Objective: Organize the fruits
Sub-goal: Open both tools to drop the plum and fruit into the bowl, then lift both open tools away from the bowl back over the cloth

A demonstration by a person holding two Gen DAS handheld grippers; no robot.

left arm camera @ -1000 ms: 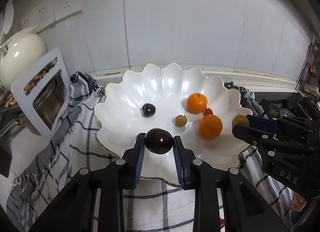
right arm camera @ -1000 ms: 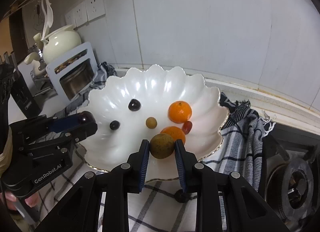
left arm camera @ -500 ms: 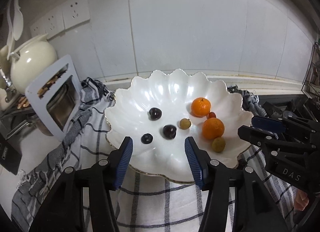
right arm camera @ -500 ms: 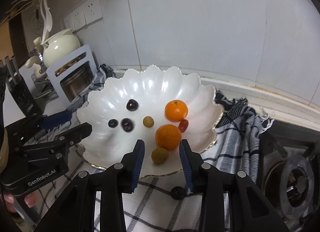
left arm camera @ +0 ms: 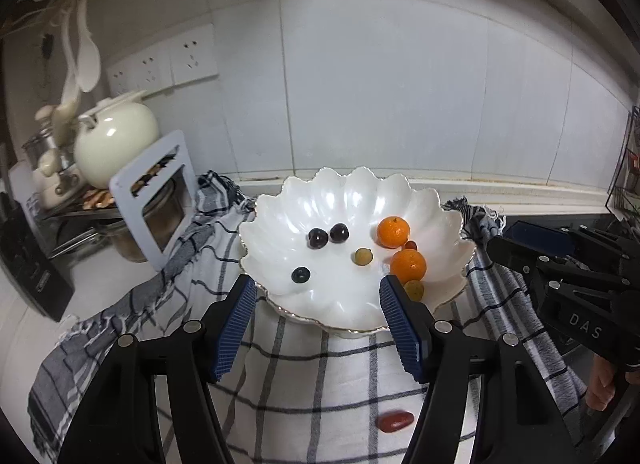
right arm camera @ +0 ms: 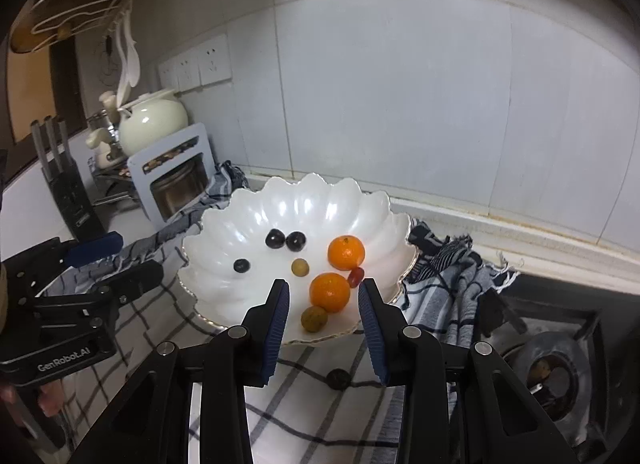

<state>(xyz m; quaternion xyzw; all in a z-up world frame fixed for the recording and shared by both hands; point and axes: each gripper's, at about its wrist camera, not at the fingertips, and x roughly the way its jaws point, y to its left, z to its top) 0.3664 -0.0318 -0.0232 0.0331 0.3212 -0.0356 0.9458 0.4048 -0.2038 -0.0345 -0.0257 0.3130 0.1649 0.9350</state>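
Left wrist view: the left gripper (left arm camera: 318,318) fills the lower frame, jaws wide apart and empty. At centre, a white scalloped bowl (left arm camera: 448,223) holds plums, oranges and small fruits. A red fruit (left arm camera: 396,421) lies on the checked cloth (left arm camera: 320,384) below.

Right wrist view: the right gripper (right arm camera: 322,328) sits bottom centre, jaws parted and empty, before the bowl (right arm camera: 224,223). A dark fruit (right arm camera: 339,379) rests on the cloth between them.

Left gripper (left arm camera: 318,298) and right gripper (right arm camera: 323,304) hover, jaws spread, empty
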